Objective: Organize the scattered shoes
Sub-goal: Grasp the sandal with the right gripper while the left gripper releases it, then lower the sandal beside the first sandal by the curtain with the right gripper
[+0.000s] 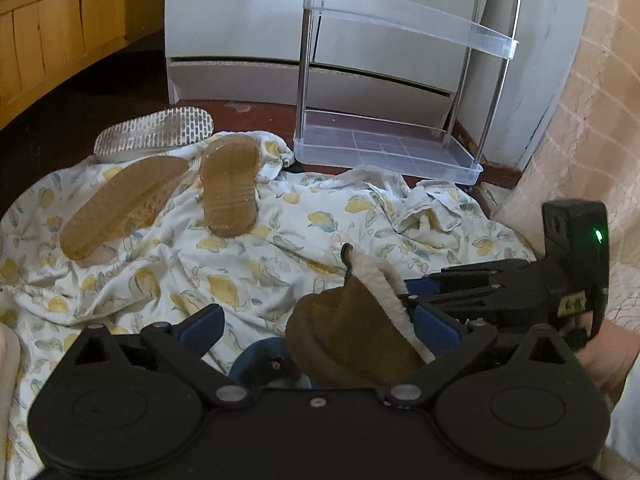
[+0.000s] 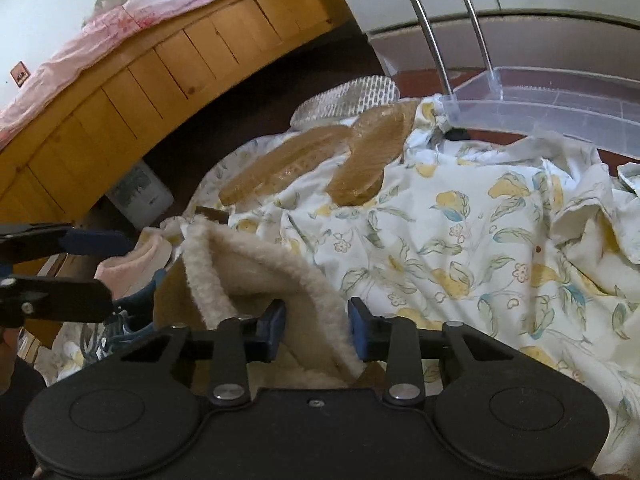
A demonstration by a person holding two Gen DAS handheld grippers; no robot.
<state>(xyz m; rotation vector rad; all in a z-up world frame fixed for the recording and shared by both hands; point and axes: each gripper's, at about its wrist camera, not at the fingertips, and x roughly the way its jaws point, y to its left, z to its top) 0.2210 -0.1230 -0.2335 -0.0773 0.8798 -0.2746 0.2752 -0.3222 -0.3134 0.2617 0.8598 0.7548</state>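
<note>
- My right gripper [image 2: 316,334] has its blue pads pinched on the fleece-lined collar of the brown boot [image 2: 256,280]; the jaws stand narrow with that fleecy edge squeezed between them.
- In my left wrist view the same boot [image 1: 352,332] sits at about 5 o'clock, its suede toe low and the fleece rim turned up, with the right gripper [image 1: 416,312] reaching in from 3 o'clock.
- My left gripper [image 1: 320,328] is spread wide: one blue pad is at 7 o'clock, the other just beside the boot's fleece; I cannot tell whether that pad touches it.
- The boot lies on a crumpled lemon-print sheet [image 1: 248,272] spread over the floor.
- Two tan-soled shoes [image 1: 228,188] lie sole-up on the sheet at 10 to 11 o'clock, near each other, toes pointing away from me.
- A white-soled shoe [image 1: 156,132] lies sole-up just behind them at 11 o'clock, at the sheet's far edge.
- A clear plastic shoe rack [image 1: 384,148] with metal posts stands at 1 o'clock against a white cabinet [image 1: 240,32]; the bottom tray and the shelf above it hold nothing that I can see.
- A wooden bed frame [image 2: 120,92] runs along 10 o'clock in my right wrist view.
</note>
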